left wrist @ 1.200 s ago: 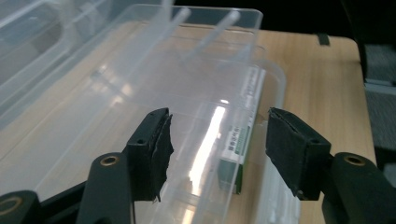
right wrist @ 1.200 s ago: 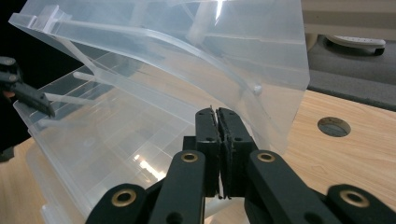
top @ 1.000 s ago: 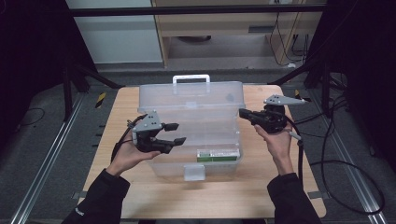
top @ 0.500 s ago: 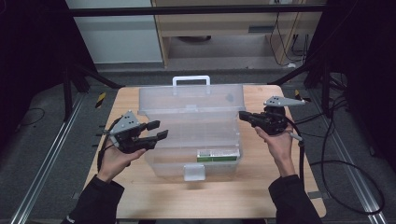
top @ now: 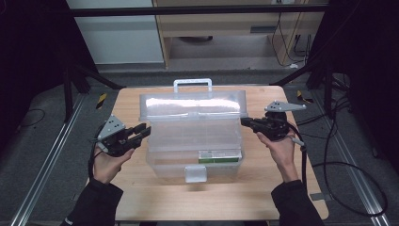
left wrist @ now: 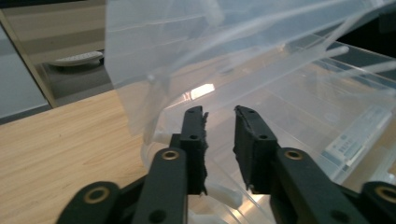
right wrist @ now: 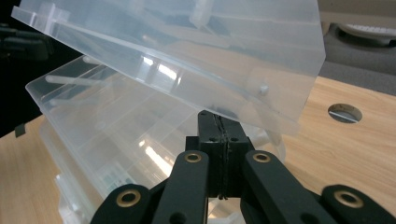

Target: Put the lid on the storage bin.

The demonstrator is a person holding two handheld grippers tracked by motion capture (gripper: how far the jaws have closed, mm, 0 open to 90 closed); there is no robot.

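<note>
- Tongs first: left tongs [top: 140, 133] sit just beside the clear box's [top: 195, 141] left end, jaws a little apart after closing in, nothing pinched between them.
- Right tongs [top: 245, 122] are pressed together at the box's right end, under the raised lid [top: 193, 107]; whether they pinch its edge is unclear.
- Worktop [top: 291, 188] carries the box at its centre.
- Green-labelled packet [top: 219, 156] lies inside the box, near the front wall.

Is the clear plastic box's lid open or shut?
Open: the lid is raised at an angle above the box, a gap showing beneath it in both gripper views.
</note>
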